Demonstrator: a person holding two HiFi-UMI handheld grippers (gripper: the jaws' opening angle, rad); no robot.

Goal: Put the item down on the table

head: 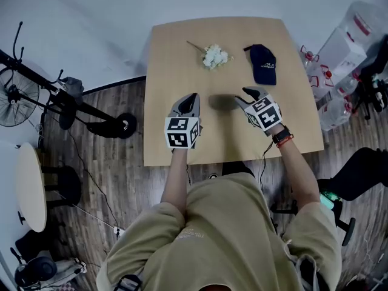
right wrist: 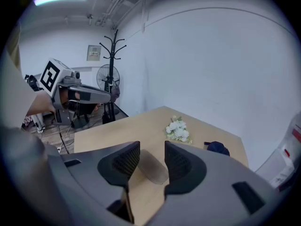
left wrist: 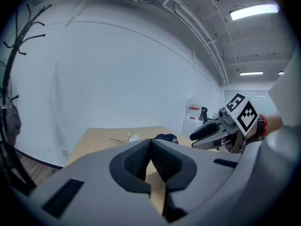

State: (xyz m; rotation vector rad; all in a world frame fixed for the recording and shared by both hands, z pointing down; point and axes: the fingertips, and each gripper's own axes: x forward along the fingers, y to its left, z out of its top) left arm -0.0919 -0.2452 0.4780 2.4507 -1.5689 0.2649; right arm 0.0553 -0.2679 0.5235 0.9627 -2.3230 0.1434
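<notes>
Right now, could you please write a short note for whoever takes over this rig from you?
Left tongs: shut, empty, held above the table near its front edge.
Right tongs: open, nothing between them, held above the table beside the left.
Things: flowers and cap lie on the far half of the table, apart from each other; neither is touched.
Done: nothing is held and both things are down on the table.
Left: nothing obvious, though which one was the item cannot be told.

White walls [left wrist: 117, 79], wood-plank floor [head: 121, 180], ceiling strip light [left wrist: 254, 12] — coat rack [right wrist: 114, 46], standing fan [right wrist: 107, 80]
</notes>
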